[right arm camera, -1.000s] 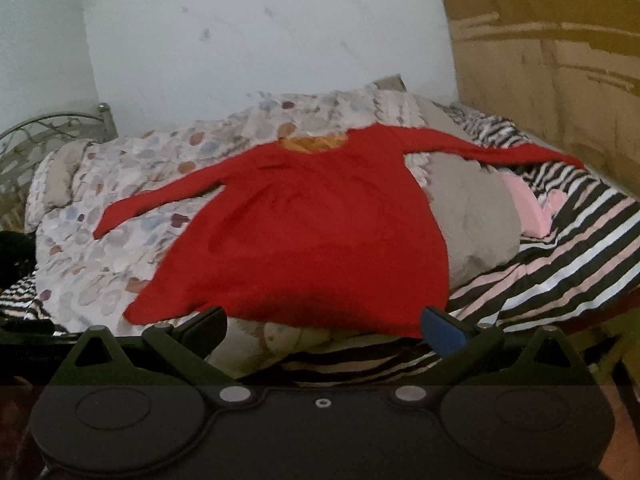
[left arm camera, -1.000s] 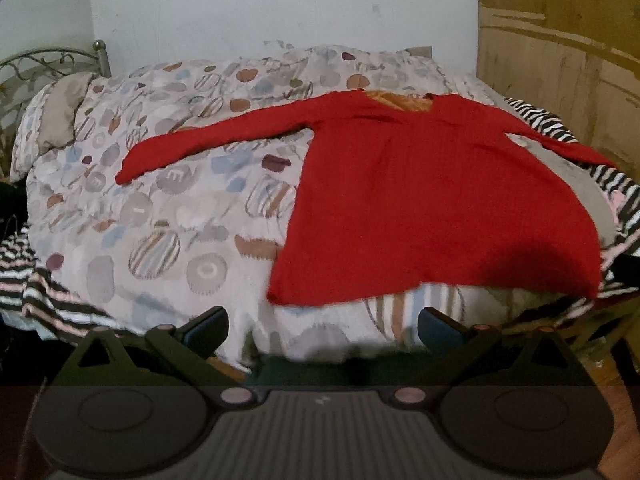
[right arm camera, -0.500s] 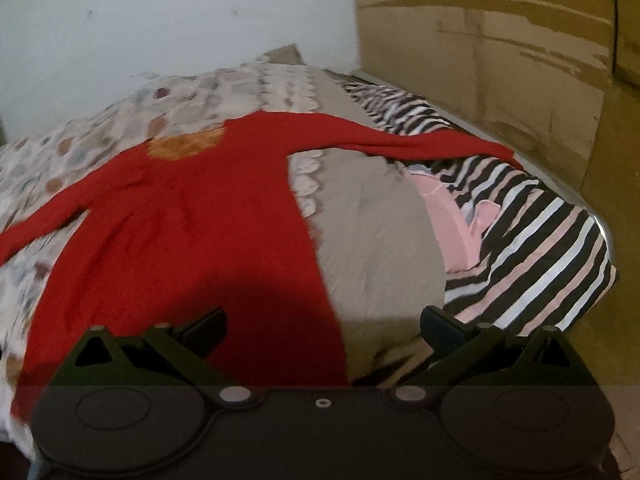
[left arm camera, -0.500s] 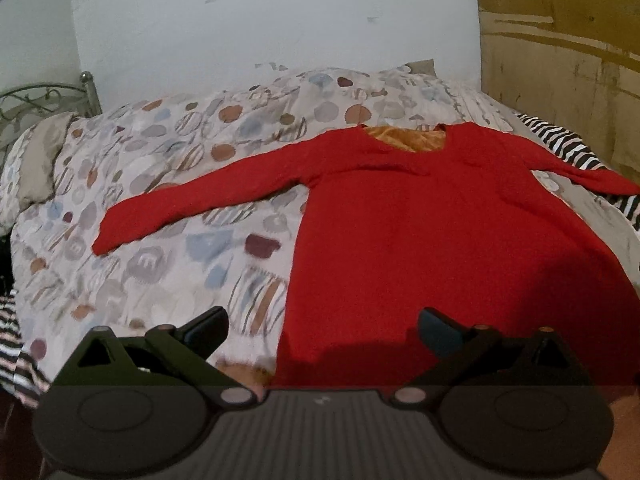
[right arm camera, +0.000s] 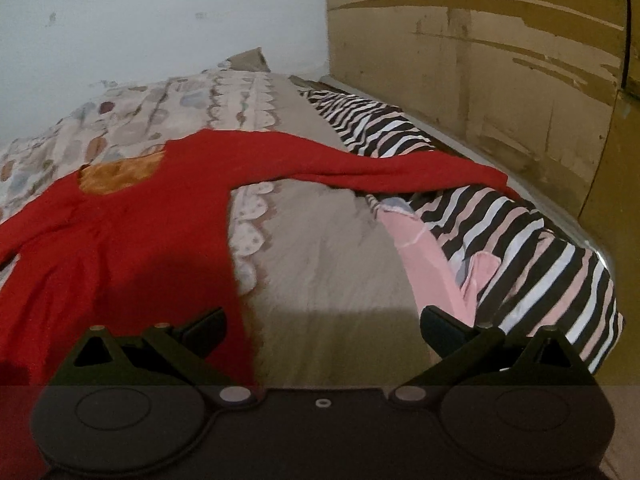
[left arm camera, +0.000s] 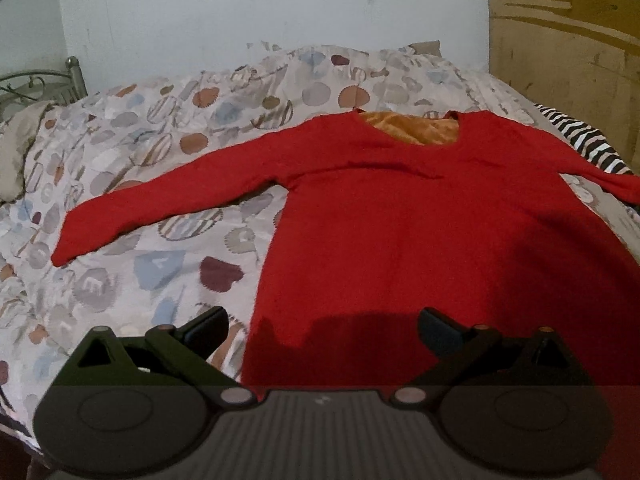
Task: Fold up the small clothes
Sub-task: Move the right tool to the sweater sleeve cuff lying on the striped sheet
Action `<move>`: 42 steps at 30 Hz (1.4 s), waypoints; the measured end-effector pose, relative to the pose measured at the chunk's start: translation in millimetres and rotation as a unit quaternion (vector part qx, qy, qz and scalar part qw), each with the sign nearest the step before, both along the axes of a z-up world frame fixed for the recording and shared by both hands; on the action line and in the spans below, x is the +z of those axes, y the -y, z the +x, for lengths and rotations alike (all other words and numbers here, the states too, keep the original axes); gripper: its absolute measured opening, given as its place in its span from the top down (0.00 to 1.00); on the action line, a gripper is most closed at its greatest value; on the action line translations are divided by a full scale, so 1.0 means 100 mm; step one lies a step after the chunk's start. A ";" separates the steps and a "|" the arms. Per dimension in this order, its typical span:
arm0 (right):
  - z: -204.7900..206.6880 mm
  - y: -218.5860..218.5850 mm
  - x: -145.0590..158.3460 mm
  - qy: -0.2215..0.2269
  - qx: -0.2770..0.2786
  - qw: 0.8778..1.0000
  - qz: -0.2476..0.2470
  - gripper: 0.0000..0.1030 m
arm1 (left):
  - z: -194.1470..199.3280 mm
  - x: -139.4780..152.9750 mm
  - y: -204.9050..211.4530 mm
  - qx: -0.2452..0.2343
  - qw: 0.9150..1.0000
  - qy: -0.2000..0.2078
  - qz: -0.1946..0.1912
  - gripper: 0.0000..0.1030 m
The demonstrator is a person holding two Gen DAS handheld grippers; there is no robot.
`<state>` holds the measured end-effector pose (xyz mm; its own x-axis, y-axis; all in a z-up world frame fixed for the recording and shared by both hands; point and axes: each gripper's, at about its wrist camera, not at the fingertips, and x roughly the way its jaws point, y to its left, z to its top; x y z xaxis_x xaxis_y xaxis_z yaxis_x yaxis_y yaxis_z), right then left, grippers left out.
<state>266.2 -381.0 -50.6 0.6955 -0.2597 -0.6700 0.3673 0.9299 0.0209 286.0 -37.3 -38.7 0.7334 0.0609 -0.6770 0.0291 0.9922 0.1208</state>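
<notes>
A red long-sleeved top [left arm camera: 420, 232] with an orange lining at the neck lies flat on the bed, both sleeves spread out. Its left sleeve [left arm camera: 168, 196] runs over the spotted duvet; its right sleeve [right arm camera: 384, 164] reaches across the striped blanket. My left gripper [left arm camera: 322, 326] hovers open over the top's lower hem, its left finger beyond the garment's left edge. My right gripper [right arm camera: 322, 326] is open too, above the grey cloth just right of the top's right side edge [right arm camera: 236, 264]. Neither holds anything.
The spotted duvet [left arm camera: 160, 264] covers the bed's left part. A grey cloth [right arm camera: 328, 248], a pink garment [right arm camera: 428, 260] and a striped blanket [right arm camera: 540, 248] lie on the right. A brown board wall [right arm camera: 500, 60] stands along the right; a metal bed frame [left arm camera: 40, 80] at far left.
Both grippers have moved forward over the bed. The left now sits above the top's hem; the right has swung rightward, bringing the right sleeve and striped blanket into view. Both stayed open.
</notes>
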 end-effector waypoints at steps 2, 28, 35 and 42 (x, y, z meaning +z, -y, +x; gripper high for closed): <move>0.10 0.05 -0.02 0.000 -0.007 1.000 -0.006 0.00 | 0.10 -0.05 0.01 0.001 1.000 -0.004 -0.001 0.00; 0.84 0.73 -0.26 0.071 -0.020 0.997 -0.039 0.00 | 0.59 -0.36 0.10 0.017 0.999 -0.032 -0.033 0.00; 1.01 1.35 -0.29 0.092 -0.063 0.994 -0.023 0.00 | 0.69 -0.39 0.12 0.019 0.998 -0.033 -0.041 0.00; 1.17 1.74 -0.40 0.079 -0.100 0.992 0.000 0.00 | 0.73 -0.43 0.12 0.021 0.998 -0.037 -0.044 0.00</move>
<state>382.8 -554.6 -91.0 0.7260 -0.4031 -0.5571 0.5365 0.8388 0.0923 359.5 -49.4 -81.6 0.6788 0.0291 -0.7337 -0.0080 0.9994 0.0323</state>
